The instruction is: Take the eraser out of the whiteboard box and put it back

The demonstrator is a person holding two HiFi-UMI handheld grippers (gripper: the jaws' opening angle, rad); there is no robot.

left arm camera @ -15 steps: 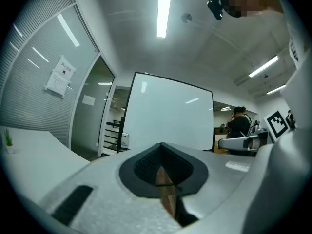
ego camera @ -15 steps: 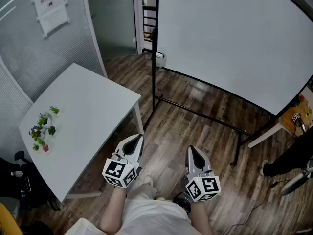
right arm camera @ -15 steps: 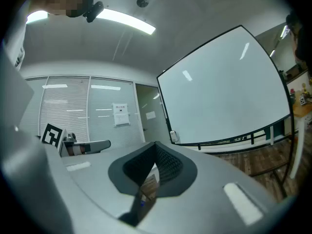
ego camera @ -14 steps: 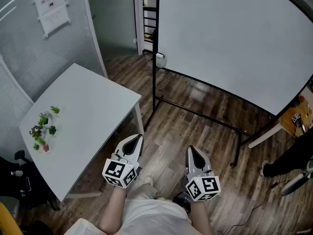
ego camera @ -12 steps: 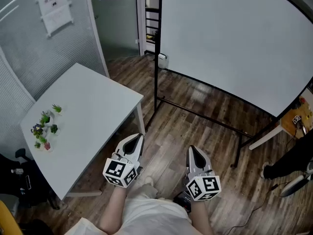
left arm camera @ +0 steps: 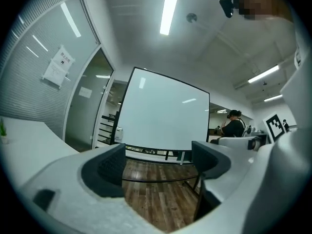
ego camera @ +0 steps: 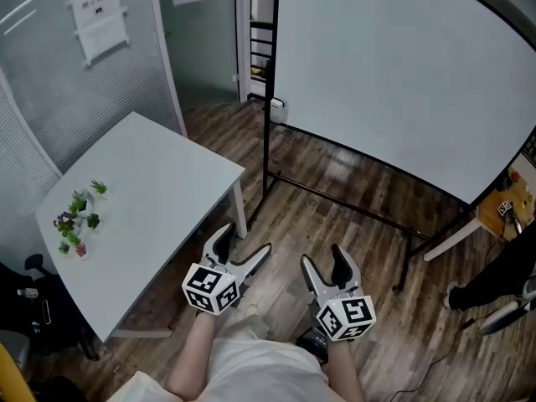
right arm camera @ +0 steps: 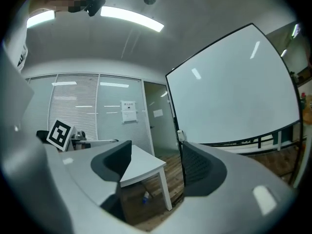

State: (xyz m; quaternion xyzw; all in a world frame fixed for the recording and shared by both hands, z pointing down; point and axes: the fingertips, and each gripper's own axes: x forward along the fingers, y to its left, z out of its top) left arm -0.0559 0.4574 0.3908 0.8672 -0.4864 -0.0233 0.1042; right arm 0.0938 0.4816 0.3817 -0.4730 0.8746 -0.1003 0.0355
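Left tongs (ego camera: 245, 241), right tongs (ego camera: 323, 258): no longer shut, both now wide and empty.
You look ready to grasp, but no eraser or box shows yet.

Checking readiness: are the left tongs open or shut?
Open: the left tongs stand wide apart, nothing but wooden floor seen between them.

Dark-brown wooden plank floor (ego camera: 335, 187), slight sheen; smooth matt white worktop (ego camera: 151, 199); smooth white whiteboard (ego camera: 402, 65) on black metal frame (ego camera: 267, 99).
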